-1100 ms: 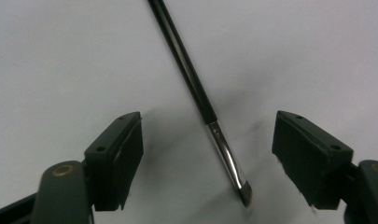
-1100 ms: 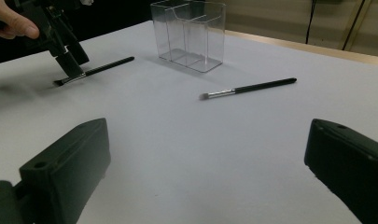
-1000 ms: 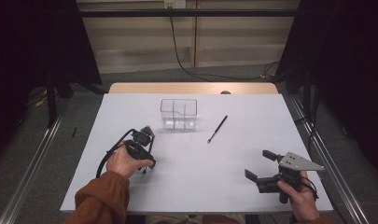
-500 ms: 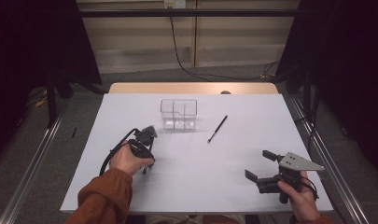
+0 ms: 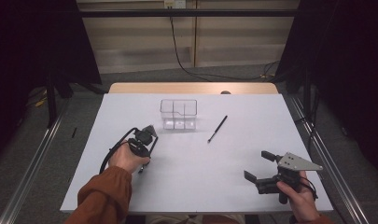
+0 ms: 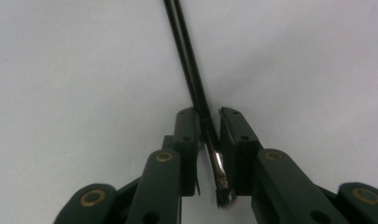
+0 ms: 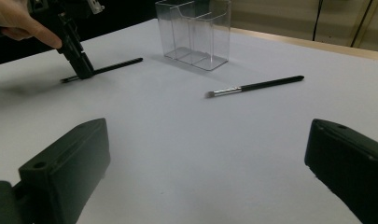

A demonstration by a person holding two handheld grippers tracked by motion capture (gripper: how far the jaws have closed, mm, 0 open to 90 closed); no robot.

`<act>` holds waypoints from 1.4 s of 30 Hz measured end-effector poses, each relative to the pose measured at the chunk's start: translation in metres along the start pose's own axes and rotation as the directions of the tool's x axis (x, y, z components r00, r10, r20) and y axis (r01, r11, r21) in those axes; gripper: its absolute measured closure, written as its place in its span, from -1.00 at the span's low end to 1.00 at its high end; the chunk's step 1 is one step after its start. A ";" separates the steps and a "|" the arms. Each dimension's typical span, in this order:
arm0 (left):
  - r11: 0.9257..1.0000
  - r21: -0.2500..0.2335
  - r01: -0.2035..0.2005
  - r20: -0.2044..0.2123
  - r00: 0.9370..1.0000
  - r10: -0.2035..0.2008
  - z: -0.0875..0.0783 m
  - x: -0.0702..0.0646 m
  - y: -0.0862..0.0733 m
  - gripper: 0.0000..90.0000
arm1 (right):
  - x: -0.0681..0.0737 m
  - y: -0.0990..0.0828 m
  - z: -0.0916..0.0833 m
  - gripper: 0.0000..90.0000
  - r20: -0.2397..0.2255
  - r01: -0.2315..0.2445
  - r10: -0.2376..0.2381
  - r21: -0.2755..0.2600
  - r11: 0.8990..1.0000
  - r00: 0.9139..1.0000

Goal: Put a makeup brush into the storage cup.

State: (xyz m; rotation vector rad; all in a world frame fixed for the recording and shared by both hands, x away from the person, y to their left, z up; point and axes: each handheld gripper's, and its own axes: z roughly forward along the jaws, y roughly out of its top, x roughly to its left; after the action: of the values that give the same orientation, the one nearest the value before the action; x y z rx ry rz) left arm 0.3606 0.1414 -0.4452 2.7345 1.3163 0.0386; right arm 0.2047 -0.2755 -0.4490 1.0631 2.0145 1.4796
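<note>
On white table (image 5: 191, 158), left gripper (image 6: 210, 128) has just been closing, pinching a thin black brush (image 6: 196, 88).

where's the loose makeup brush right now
In the high view the brush lies flat on the table, right of the clear organizer and beyond the right gripper, touching nothing.

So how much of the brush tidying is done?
Nothing is in the clear organizer yet. The left gripper has just been closing around one thin black brush that lies on the table. The other brush lies untouched beside the organizer, and the right gripper waits open. Both brushes are left to do.
</note>
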 end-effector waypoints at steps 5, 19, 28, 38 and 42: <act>1.000 0.002 0.020 0.028 0.999 -0.021 0.000 0.006 0.000 0.87 | 0.000 0.000 0.000 -1.00 -0.003 -0.001 0.001 0.000 1.000 1.000; 0.996 -0.065 0.066 0.132 0.990 -0.057 -0.003 0.020 -0.010 0.88 | -0.001 0.000 -0.001 -1.00 0.004 -0.004 0.004 -0.005 1.000 1.000; 0.978 -0.168 0.125 0.199 0.976 -0.090 -0.008 0.027 -0.021 0.87 | -0.001 -0.001 -0.002 -1.00 0.009 -0.011 0.011 -0.003 1.000 1.000; 0.930 -0.346 0.127 0.214 0.975 -0.054 -0.021 0.030 -0.036 0.87 | -0.002 -0.001 -0.003 -1.00 0.011 -0.011 0.011 -0.005 1.000 1.000; 0.898 -0.420 0.128 0.226 0.973 -0.033 -0.028 0.032 -0.042 0.87 | -0.002 0.000 -0.002 -1.00 0.013 -0.014 0.014 -0.006 1.000 1.000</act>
State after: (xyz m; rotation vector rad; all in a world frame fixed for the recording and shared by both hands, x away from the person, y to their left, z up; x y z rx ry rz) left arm 0.3459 0.1953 -0.4223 2.2392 1.1915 0.0250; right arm 0.2041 -0.2781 -0.4487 1.0842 1.9966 1.4807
